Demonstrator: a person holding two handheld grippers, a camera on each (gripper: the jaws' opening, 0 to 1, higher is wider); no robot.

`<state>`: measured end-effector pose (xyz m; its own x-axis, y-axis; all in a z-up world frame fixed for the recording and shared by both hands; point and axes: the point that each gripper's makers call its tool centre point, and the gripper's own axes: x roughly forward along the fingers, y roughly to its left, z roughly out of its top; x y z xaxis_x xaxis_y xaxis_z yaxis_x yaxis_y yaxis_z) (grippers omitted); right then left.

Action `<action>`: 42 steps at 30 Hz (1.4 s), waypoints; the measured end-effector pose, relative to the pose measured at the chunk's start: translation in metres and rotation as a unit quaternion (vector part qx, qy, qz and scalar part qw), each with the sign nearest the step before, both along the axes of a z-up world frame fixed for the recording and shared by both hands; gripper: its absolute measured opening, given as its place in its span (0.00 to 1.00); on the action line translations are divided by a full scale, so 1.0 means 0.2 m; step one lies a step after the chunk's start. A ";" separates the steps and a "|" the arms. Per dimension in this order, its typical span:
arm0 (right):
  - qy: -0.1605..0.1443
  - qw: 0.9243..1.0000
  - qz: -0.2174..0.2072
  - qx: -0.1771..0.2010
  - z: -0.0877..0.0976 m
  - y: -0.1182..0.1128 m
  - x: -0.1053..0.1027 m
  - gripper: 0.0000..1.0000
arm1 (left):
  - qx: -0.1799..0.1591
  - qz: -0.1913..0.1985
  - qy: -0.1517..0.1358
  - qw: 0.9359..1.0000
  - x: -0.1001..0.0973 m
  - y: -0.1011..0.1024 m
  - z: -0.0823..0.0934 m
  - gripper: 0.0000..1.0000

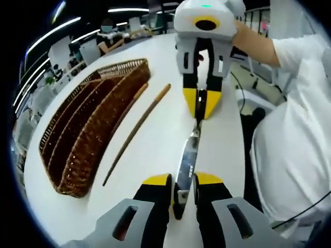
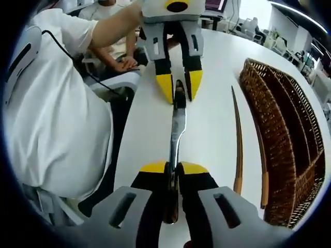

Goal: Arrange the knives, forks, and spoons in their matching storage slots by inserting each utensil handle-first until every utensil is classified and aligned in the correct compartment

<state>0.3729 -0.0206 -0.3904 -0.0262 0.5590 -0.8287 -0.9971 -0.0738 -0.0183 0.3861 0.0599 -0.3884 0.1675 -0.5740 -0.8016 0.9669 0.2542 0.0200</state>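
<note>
We are holding one knife [image 1: 189,155] between both grippers over the white round table [image 1: 155,155].

Our left gripper [image 1: 182,182] is pinching the shiny metal blade end, jaws narrow; our right gripper [image 2: 173,169] is clamping the dark handle end. The knife is hanging level above the table's edge nearest us. Two slim wooden-handled utensils [image 2: 238,139] are lying beside the long, ribbed wicker basket [image 1: 88,129], which is sitting toward the table's far edge.
</note>
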 end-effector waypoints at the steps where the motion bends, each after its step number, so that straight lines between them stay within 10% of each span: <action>1: 0.000 1.000 0.000 0.000 0.00 0.00 0.00 0.08 | -0.001 0.000 0.001 1.000 0.01 -0.01 0.00 0.17; 15: -0.018 1.000 0.003 0.002 0.00 0.01 0.00 0.08 | 0.060 -0.023 0.016 0.998 -0.01 -0.01 -0.01 0.12; 42: 0.066 0.997 -0.042 0.026 0.00 0.05 0.03 0.09 | 0.061 -0.016 -0.174 0.983 -0.02 -0.01 0.03 0.11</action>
<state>0.3793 -0.0111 -0.3899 -0.0841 0.6057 -0.7912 -0.9936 0.0086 0.1123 0.3828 0.0578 -0.3816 0.4266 -0.4864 -0.7625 0.9039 0.1991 0.3787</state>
